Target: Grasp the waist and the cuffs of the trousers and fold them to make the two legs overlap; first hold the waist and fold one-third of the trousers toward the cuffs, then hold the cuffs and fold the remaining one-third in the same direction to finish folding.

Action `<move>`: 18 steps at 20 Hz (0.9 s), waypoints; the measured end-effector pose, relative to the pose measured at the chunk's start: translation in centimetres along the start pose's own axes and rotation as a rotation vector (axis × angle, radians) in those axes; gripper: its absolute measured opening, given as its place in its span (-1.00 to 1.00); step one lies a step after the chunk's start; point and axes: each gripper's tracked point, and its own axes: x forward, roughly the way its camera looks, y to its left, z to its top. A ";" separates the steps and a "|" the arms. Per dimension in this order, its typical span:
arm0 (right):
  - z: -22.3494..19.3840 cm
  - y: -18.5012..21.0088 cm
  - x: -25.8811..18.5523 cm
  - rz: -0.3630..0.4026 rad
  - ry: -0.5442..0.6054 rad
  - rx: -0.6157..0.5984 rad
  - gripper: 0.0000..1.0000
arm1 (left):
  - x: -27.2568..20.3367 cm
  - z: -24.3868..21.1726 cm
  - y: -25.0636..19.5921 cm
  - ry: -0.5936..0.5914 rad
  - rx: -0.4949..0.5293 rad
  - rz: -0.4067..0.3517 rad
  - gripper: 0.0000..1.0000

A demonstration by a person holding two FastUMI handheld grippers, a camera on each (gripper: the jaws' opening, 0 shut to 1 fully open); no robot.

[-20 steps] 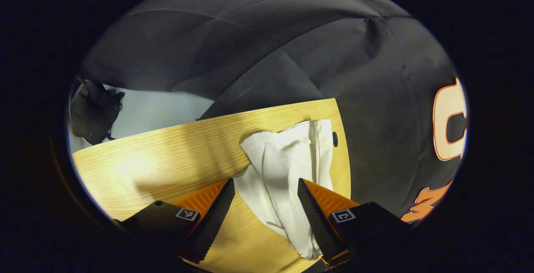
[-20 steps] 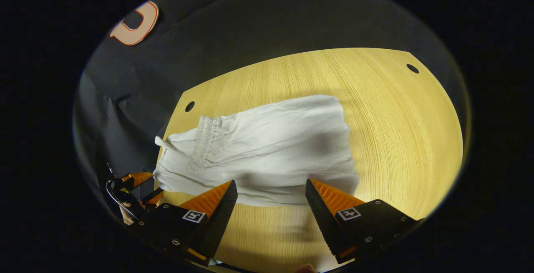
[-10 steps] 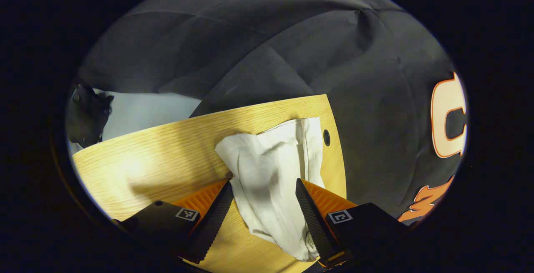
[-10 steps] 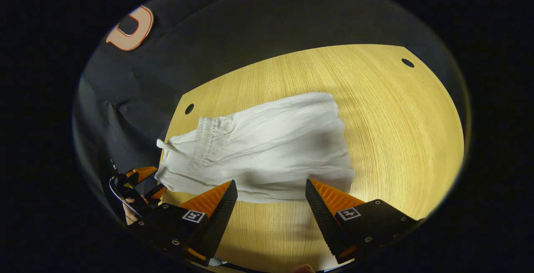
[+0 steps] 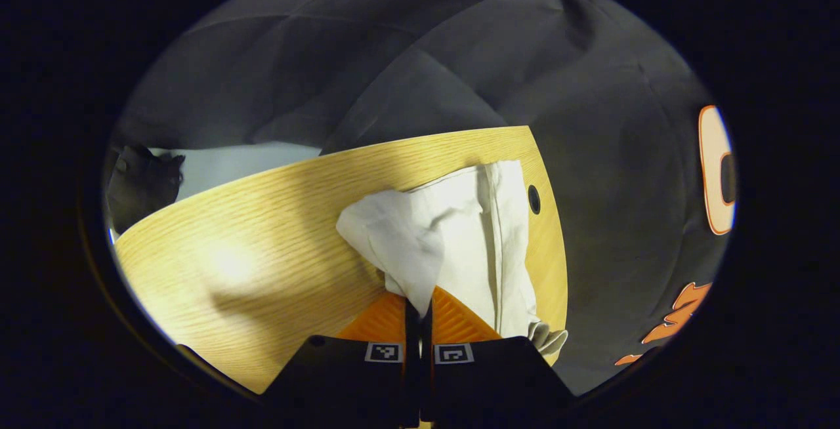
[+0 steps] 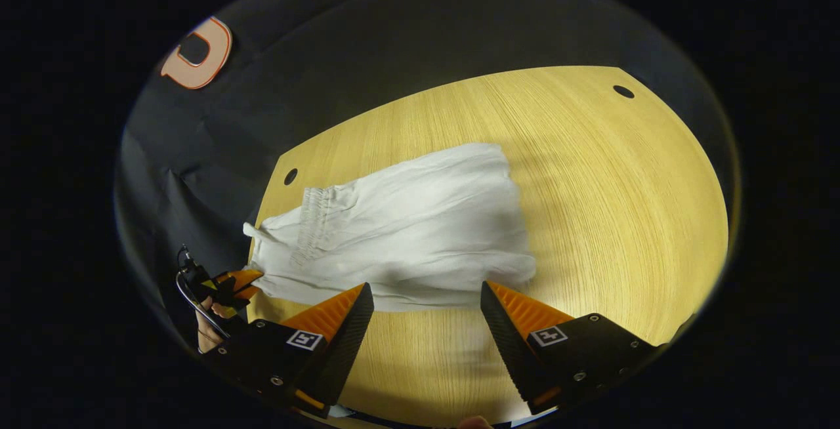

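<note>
White crinkled trousers (image 6: 407, 225), wooden table (image 6: 590, 206)

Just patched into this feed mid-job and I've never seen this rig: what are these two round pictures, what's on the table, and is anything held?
A person holds a two-finger gripper in each hand; a camera rides on each one. In the left gripper view, the left gripper is shut on an edge of the white trousers. In the right gripper view, the right gripper hangs open above the wooden table, just short of the trousers, which lie spread out. The left gripper also appears there, farther off, at the waist end.
</note>
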 end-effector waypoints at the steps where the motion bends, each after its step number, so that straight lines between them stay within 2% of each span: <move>1: -0.1 -0.3 -0.2 -0.003 -0.002 0.003 0.97 | -0.7 0.3 -1.0 -0.015 0.039 -0.019 -0.92; 4: 0.2 -0.8 -0.3 -0.004 -0.005 0.005 0.97 | -2.7 1.1 -4.2 -0.068 0.184 -0.044 -0.93; 8: 0.7 -1.7 -0.3 -0.003 -0.026 0.000 0.97 | -6.3 1.5 -11.2 -0.135 0.302 -0.124 -0.93; 10: 0.8 -2.4 -0.9 0.005 -0.026 0.000 0.97 | -8.2 1.0 -15.0 -0.179 0.409 -0.159 -0.92; 11: 0.8 -2.8 -1.1 0.009 -0.030 0.001 0.97 | -9.2 0.3 -16.8 -0.201 0.479 -0.171 -0.96; 13: 1.2 -3.7 -1.7 0.016 -0.039 0.007 0.97 | -10.8 -0.8 -20.5 -0.248 0.630 -0.180 -0.93; 15: 1.7 -4.7 -2.2 0.019 -0.052 0.016 0.97 | -11.8 -2.4 -23.9 -0.277 0.739 -0.208 -0.88; 18: 2.3 -6.9 -3.6 0.015 -0.075 0.037 0.97 | -12.7 -6.4 -29.0 -0.291 0.881 -0.258 -0.94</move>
